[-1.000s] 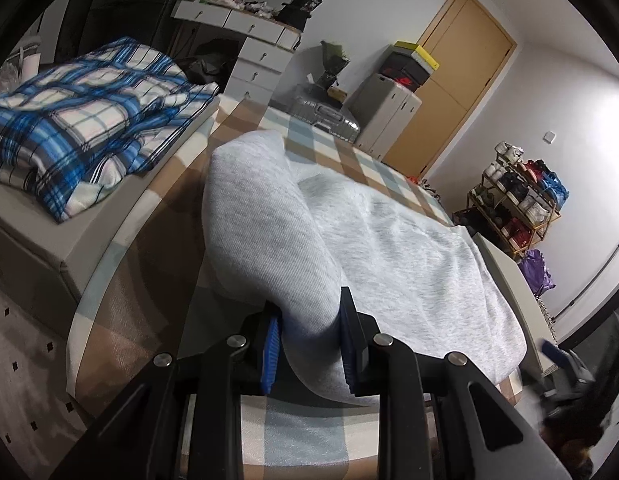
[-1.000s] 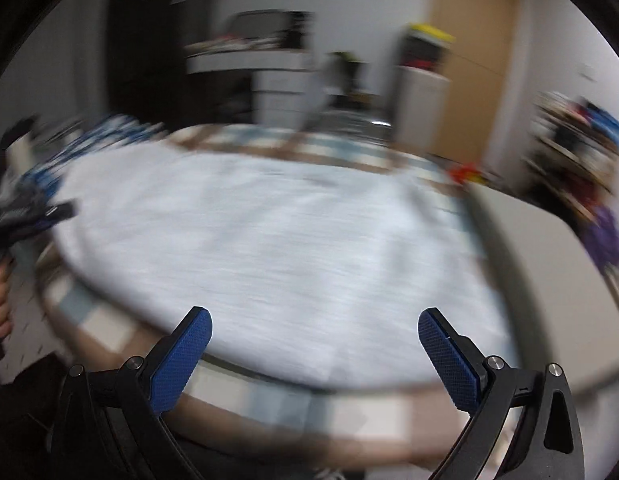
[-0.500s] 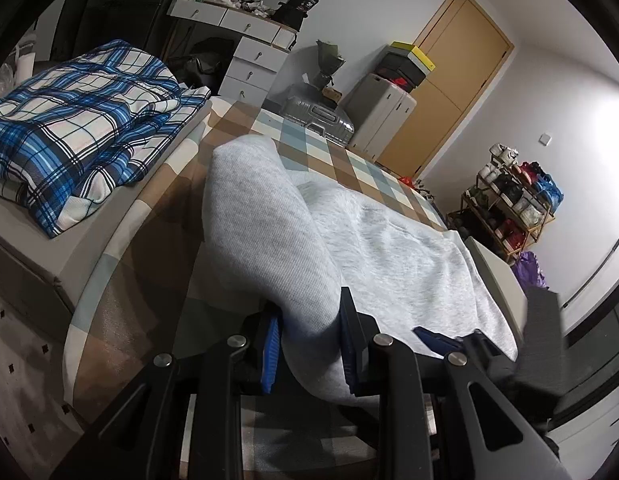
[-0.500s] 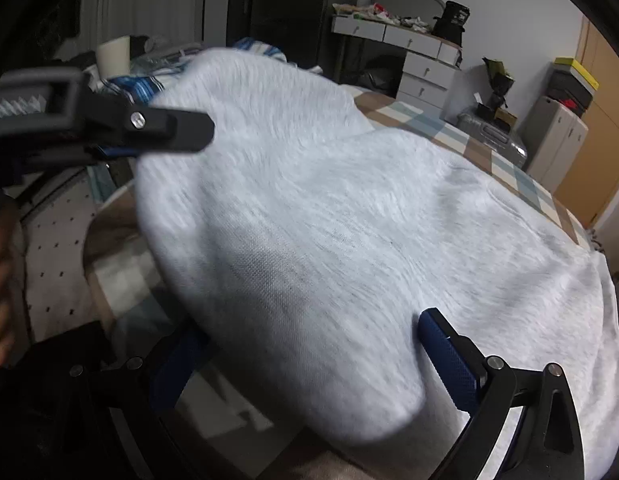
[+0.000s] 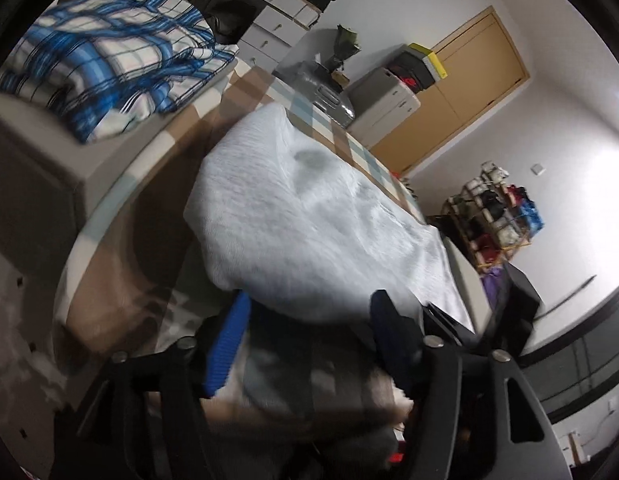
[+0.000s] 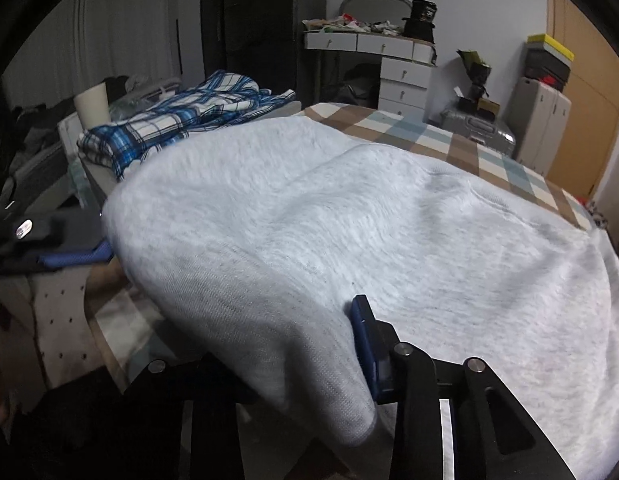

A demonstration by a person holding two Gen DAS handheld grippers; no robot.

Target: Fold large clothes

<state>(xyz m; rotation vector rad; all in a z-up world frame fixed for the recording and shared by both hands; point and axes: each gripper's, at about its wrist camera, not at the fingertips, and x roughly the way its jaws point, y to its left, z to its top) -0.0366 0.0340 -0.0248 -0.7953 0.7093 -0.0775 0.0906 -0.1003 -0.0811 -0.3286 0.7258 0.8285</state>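
A light grey sweatshirt (image 5: 309,232) lies spread on the checked bed cover (image 5: 157,184); it fills the right wrist view (image 6: 389,232). My left gripper (image 5: 309,332) is open, its blue pads apart just below the garment's near edge, holding nothing. My right gripper (image 6: 309,344) is shut on the sweatshirt's near edge; the cloth drapes over its left finger and hides it, and only the right blue pad shows. The left gripper shows blurred at the left edge of the right wrist view (image 6: 49,248).
A blue plaid cloth (image 5: 109,60) lies folded on a grey side surface (image 5: 37,148) left of the bed. White drawers (image 6: 389,68), a suitcase (image 6: 477,128), storage boxes (image 5: 389,96), a wooden door (image 5: 469,88) and a shoe rack (image 5: 497,216) stand beyond.
My left gripper was shut on the sweatshirt's fold and has opened and let it go. My right gripper moved in from open and closed on the garment's near edge.
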